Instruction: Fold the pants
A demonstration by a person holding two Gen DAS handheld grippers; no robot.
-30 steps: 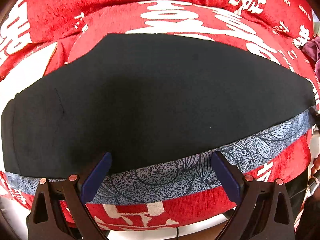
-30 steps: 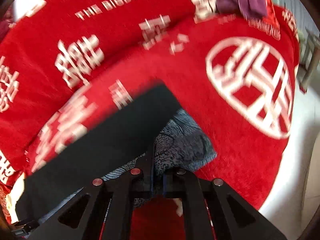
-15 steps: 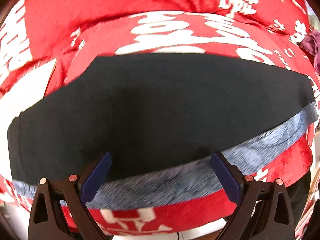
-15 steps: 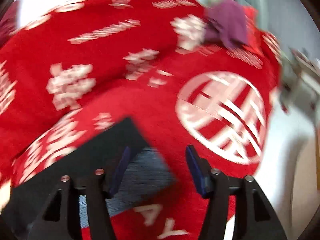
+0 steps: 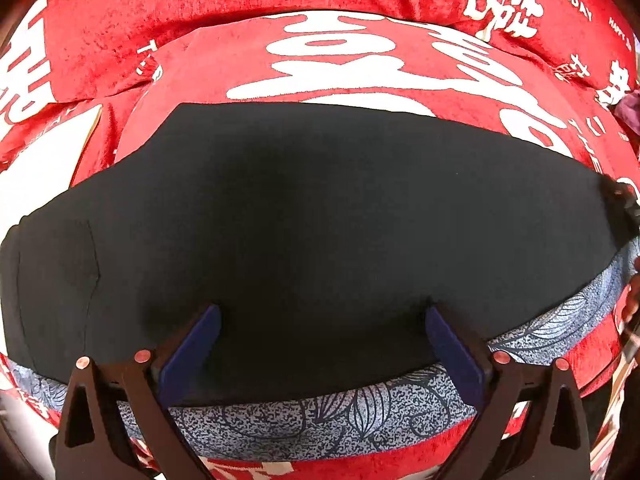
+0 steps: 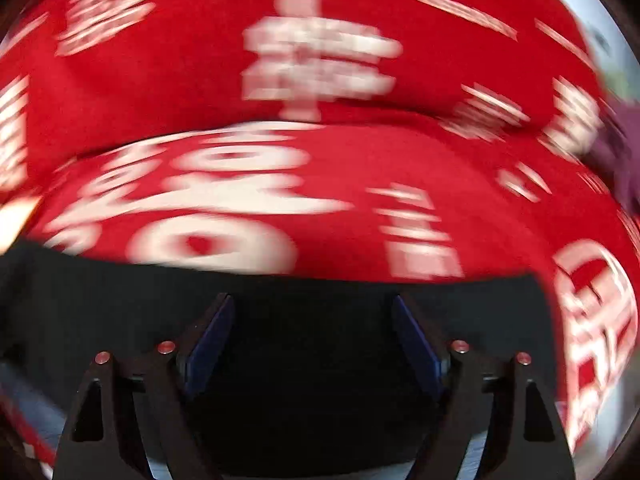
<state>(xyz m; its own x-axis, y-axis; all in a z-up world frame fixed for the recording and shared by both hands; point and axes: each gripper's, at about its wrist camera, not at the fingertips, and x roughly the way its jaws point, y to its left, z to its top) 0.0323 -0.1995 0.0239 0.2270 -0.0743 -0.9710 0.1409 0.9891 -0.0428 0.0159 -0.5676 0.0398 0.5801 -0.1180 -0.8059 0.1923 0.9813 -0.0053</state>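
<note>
Red plush blanket (image 5: 360, 20) with white characters and lettering: ground covering the whole scene, bunched into soft ridges.

Left claw (image 5: 320, 344): jaws spread wide, blue pads (image 5: 188, 356) facing each other, nothing held between them; poised over the near edge of the pants.

Right claw (image 6: 310, 340): jaws opening, already wide, nothing pinched; only dark cloth lies beneath the gap (view heavily motion-blurred).

Pants (image 5: 312, 220): black, laid flat in a long band across the blanket, seam or pocket line visible toward the left end. Beneath them, a blue-grey cloth with a leaf print (image 5: 340, 416) shows as a strip along the near edge, curving up at the right; whether it belongs to the pants cannot be told.

Purple cloth (image 5: 630, 110): bunched at the far right edge, well apart from the pants. In the right view it appears as a purple smear (image 6: 618, 148).
</note>
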